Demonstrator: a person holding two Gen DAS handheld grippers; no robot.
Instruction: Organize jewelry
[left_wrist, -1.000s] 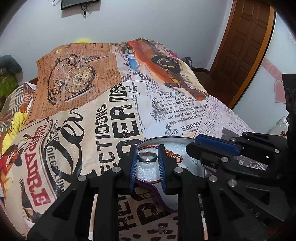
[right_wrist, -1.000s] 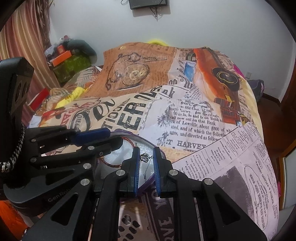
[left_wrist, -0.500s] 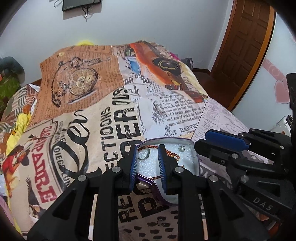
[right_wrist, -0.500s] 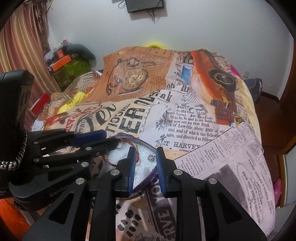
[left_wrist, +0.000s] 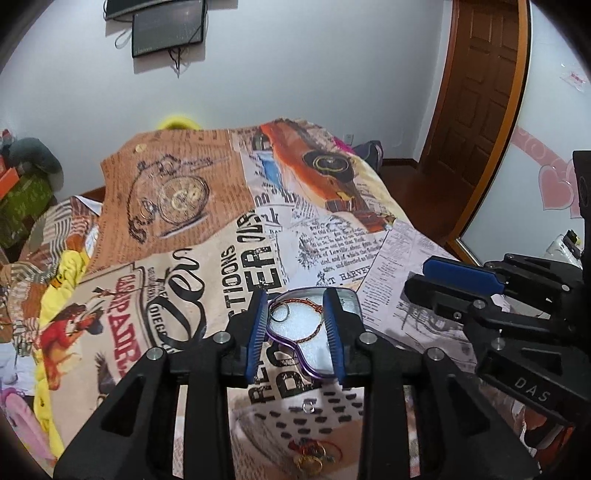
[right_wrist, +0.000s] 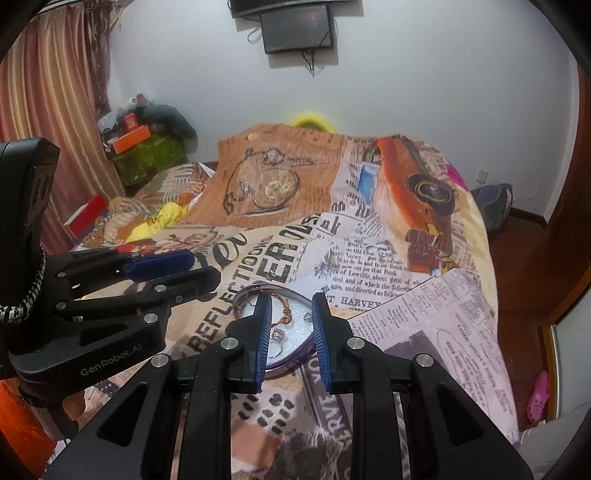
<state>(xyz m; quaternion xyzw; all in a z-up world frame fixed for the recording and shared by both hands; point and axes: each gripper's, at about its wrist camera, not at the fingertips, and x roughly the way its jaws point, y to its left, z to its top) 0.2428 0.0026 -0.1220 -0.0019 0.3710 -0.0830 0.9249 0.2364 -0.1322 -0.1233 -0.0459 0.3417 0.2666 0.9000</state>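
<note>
On the left, the left tool (left_wrist: 295, 328) is held above the bed (left_wrist: 207, 266) with its jaws parted and nothing between them; its blue pads frame the heart-shaped box (left_wrist: 314, 332) lying on the printed bedspread. The gap appears to be kept wide so that the next piece can be taken without snagging.

Inside the box, on its white foam lining, a plain ring (left_wrist: 279, 314) is seen at the far left and a copper twisted bracelet (left_wrist: 306, 321) is curled across the middle, so both are judged to be already sorted. In the right wrist view a stone-set ring (right_wrist: 277, 335) and a small stud (right_wrist: 307, 316) are also seen on the foam. The foam is presumably there to stop small pieces from rolling.

Nearer the left camera, outside the box, a small silver ring (left_wrist: 308, 407) lies on the bedspread, and a gold and red cluster of jewelry (left_wrist: 310, 456) lies at the lower edge, blurred; these are judged to be left to do.

On the right, the right tool (right_wrist: 291, 332) is likewise held spread and empty over the near edge of the box, well placed for either a drop or a pick.
</note>
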